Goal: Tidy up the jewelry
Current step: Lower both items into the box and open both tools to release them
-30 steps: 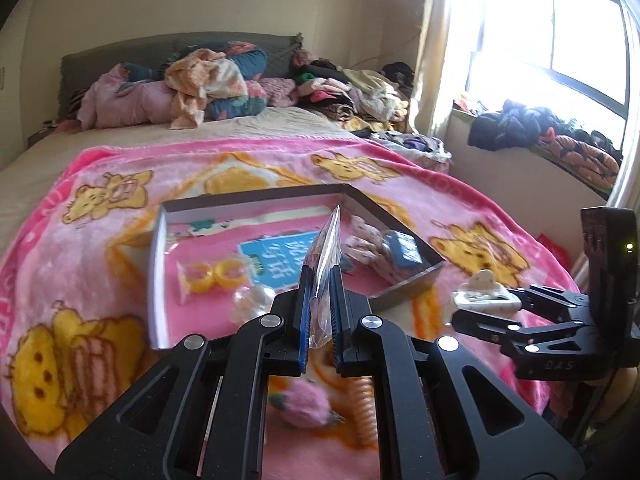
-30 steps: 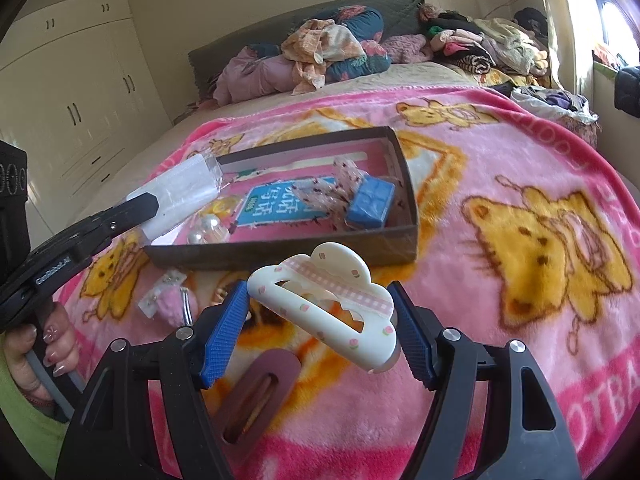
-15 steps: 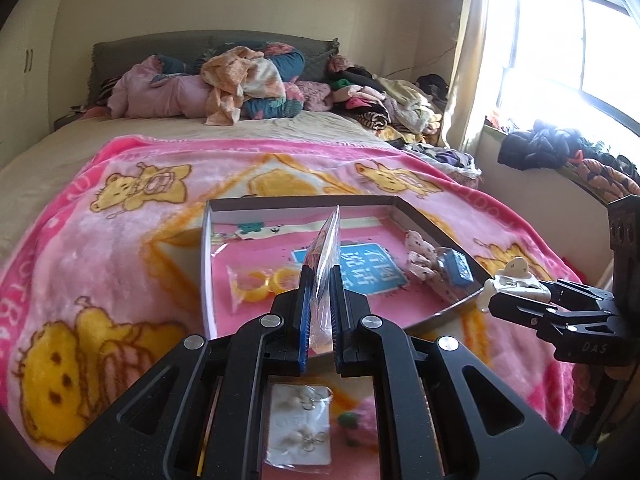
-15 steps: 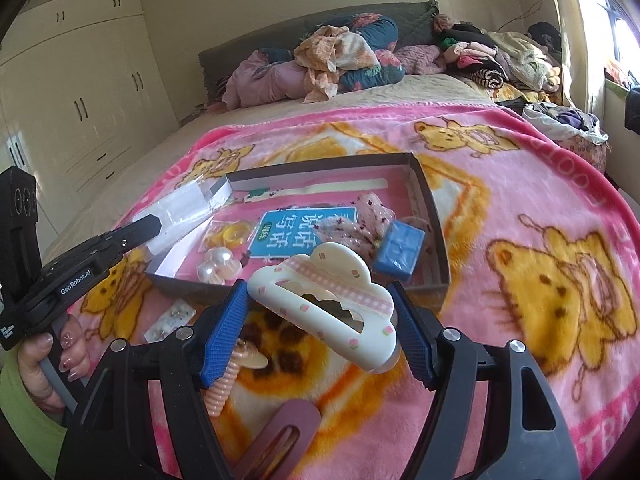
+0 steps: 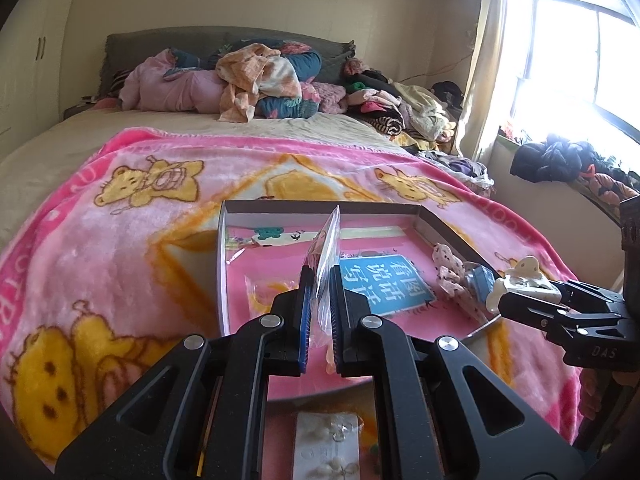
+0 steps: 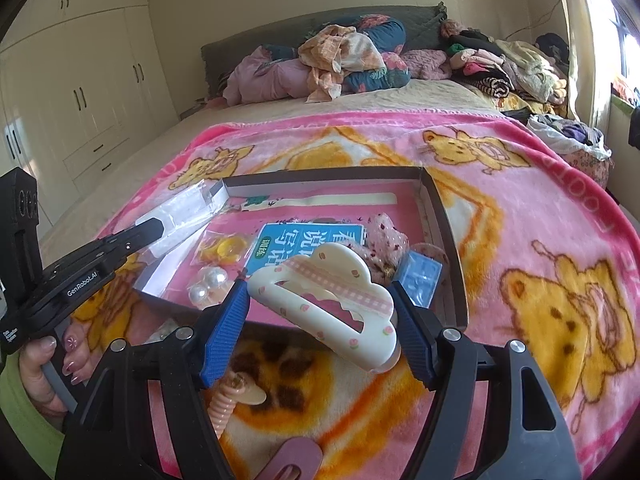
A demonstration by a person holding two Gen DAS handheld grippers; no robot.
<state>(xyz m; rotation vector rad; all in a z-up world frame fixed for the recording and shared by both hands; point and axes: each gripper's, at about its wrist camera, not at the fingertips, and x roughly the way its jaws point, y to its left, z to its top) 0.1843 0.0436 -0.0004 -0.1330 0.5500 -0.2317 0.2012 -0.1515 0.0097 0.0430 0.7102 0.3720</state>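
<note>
A shallow cardboard box (image 5: 442, 227) (image 6: 448, 240) lies on the pink bear blanket. Inside are a blue card (image 5: 380, 284), yellow rings in a bag (image 6: 224, 249), two pearls (image 6: 208, 285), a spotted pink bow (image 6: 386, 240) and a blue item (image 6: 420, 276). My left gripper (image 5: 320, 300) is shut on a clear plastic bag (image 5: 328, 248), held upright over the box's near left part; it shows in the right wrist view (image 6: 180, 216). My right gripper (image 6: 320, 312) is shut on a cream cloud-shaped hair claw (image 6: 324, 300), held over the box's near edge; the claw shows in the left wrist view (image 5: 520, 280).
On the blanket in front of the box lie an earring card (image 5: 326, 444), a peach spiral hair tie (image 6: 226, 404) and a mauve clip (image 6: 292, 464). Piled clothes (image 6: 352, 60) lie at the headboard. A wardrobe (image 6: 80, 92) stands left, a window (image 5: 580, 60) right.
Both grippers have moved forward toward the box, each with its item still held. The box now looks nearer and the left gripper's bag is over its inside.
</note>
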